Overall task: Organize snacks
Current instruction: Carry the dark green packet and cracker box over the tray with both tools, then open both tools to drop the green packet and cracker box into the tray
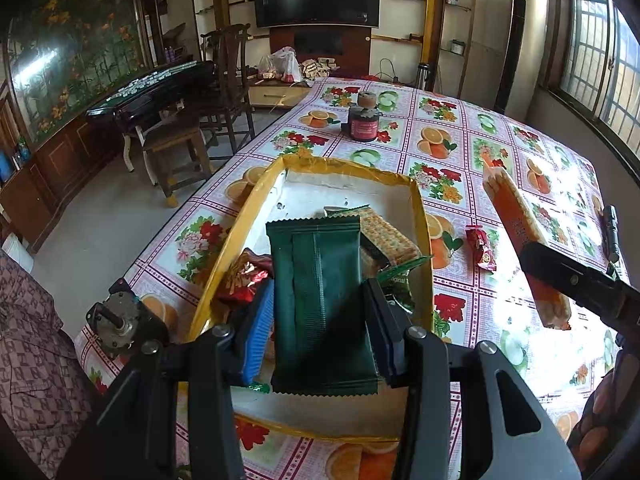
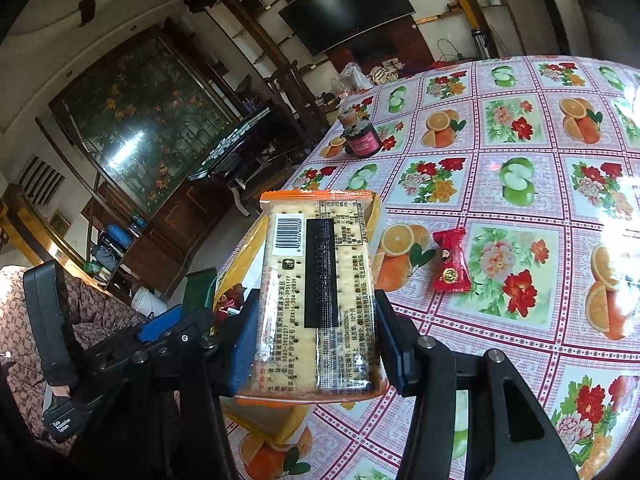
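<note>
Left gripper [image 1: 320, 312] clamped on a dark green snack packet [image 1: 320, 300], held upright between the blue pads over the yellow-rimmed box [image 1: 424, 216]. In the box beneath: a cracker pack [image 1: 390, 234] and a red foil candy [image 1: 242, 280]. Right gripper [image 2: 316, 332] closed on an orange-edged cracker packet [image 2: 316, 292], barcode side up, above the fruit-print tablecloth [image 2: 520, 184], just beside the box. Red wrapped candy [image 2: 450, 260] lying loose on the cloth, apart from both grippers.

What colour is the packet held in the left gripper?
Dark green packet, clearest in the left wrist view.
</note>
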A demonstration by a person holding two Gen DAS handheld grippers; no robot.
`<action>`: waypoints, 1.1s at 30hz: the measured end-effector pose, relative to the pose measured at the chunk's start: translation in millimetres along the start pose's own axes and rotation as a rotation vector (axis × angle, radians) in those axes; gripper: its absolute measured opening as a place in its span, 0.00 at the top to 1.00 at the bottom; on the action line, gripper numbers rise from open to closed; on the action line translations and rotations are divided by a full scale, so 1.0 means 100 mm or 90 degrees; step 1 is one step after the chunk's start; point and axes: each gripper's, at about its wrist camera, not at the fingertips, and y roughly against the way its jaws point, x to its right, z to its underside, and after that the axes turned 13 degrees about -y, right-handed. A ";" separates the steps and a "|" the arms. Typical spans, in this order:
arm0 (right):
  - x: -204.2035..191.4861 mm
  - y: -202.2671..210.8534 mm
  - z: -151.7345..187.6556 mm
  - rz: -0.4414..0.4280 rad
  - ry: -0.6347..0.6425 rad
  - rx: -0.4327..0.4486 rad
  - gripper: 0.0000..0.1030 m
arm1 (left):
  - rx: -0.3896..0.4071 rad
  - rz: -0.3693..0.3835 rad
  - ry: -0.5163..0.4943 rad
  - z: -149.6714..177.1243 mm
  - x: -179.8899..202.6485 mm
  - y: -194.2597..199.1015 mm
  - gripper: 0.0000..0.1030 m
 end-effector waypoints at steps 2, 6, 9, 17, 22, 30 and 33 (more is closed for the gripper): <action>-0.02 -0.03 0.00 0.000 0.001 -0.002 0.49 | -0.002 0.001 0.005 0.02 -0.04 -0.01 0.55; -0.06 -0.13 -0.01 -0.003 0.004 -0.012 0.49 | -0.010 0.002 0.020 0.07 -0.17 -0.06 0.55; -0.09 -0.29 -0.03 -0.009 0.004 -0.027 0.49 | -0.021 0.013 0.031 0.10 -0.23 -0.13 0.55; -0.29 -0.66 -0.06 -0.004 0.030 -0.052 0.49 | -0.029 0.027 0.026 0.09 -0.21 -0.23 0.55; -0.46 -0.88 -0.02 0.000 0.065 -0.079 0.49 | -0.049 0.024 0.028 0.11 -0.22 -0.36 0.55; -0.58 -1.21 -0.04 0.076 0.125 -0.074 0.49 | -0.061 0.013 0.035 0.15 -0.29 -0.49 0.55; -0.58 -1.31 -0.10 0.105 0.144 -0.070 0.49 | -0.061 0.012 0.035 0.13 -0.29 -0.53 0.55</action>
